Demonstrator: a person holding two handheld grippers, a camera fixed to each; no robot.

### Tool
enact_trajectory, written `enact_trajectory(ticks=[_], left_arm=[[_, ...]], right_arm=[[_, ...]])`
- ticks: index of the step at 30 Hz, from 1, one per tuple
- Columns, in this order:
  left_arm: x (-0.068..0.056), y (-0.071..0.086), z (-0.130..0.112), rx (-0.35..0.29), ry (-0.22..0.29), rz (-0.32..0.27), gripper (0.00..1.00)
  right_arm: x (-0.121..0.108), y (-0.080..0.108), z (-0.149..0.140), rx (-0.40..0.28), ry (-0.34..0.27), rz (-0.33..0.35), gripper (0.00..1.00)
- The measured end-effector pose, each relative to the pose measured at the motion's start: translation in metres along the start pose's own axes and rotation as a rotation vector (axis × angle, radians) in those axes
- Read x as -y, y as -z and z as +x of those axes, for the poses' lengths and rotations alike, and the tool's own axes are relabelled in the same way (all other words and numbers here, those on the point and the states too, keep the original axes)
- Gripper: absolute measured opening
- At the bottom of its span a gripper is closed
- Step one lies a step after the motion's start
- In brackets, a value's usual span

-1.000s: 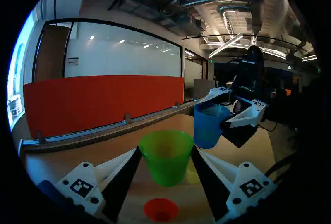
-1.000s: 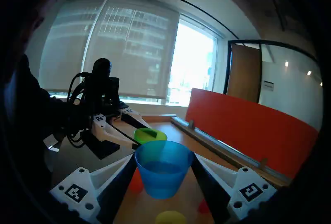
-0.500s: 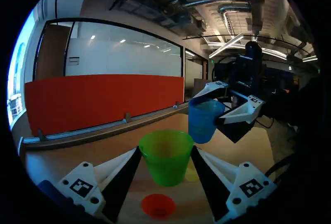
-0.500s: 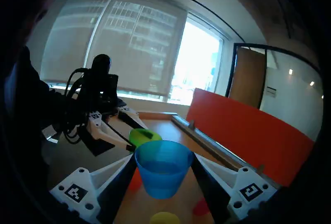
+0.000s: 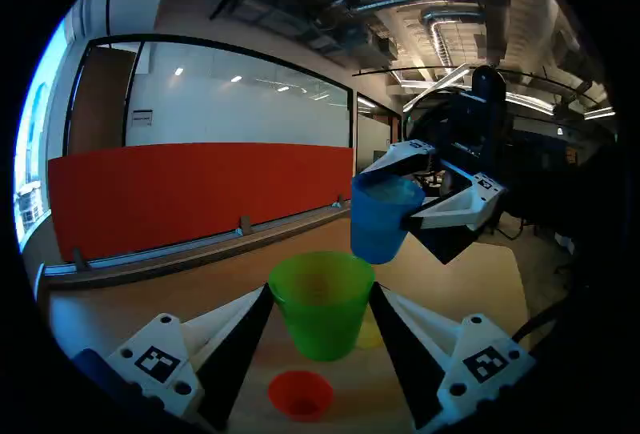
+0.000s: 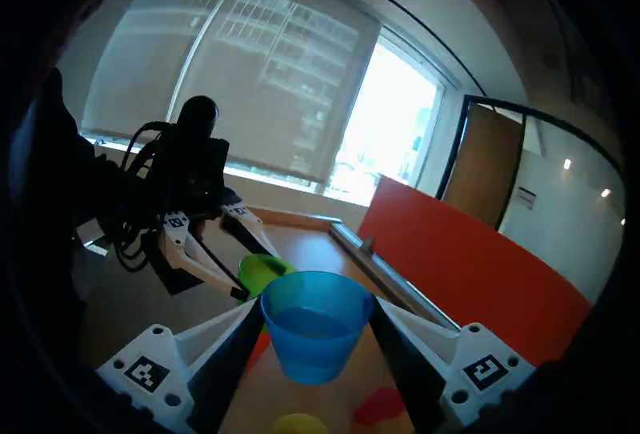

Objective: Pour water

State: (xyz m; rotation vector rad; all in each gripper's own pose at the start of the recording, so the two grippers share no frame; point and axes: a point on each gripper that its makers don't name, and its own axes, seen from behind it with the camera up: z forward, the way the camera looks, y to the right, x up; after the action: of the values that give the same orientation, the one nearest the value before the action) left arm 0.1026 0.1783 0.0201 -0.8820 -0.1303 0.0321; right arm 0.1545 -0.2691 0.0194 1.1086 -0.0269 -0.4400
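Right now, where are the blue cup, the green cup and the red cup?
blue cup (image 6: 316, 354), right gripper view, middle of its front wall.
green cup (image 5: 322, 314), left gripper view, middle of its front wall.
red cup (image 5: 300, 395), left gripper view, inside its open mouth.

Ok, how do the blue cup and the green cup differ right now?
The blue cup holds water; the green cup looks empty. The right hand-held gripper holds the blue cup, the left hand-held gripper the green cup. The blue cup is higher than the green cup. Both are tapered and gripped.
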Motion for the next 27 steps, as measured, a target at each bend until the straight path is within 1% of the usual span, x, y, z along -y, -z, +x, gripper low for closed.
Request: enact_trajectory(ticks=[9, 17, 27], left_arm=[[-0.007, 0.004, -0.003, -0.001, -0.006, -0.003, 0.87], [-0.010, 0.008, -0.004, -0.002, -0.013, -0.001, 0.87], [-0.014, 0.008, -0.001, -0.017, -0.019, 0.001, 0.87]], right_arm=[[-0.001, -0.006, 0.004, 0.014, 0.052, 0.006, 0.92], [-0.004, -0.011, 0.010, 0.018, 0.098, 0.009, 0.92], [-0.005, -0.016, 0.018, 0.035, 0.172, 0.023, 0.93]])
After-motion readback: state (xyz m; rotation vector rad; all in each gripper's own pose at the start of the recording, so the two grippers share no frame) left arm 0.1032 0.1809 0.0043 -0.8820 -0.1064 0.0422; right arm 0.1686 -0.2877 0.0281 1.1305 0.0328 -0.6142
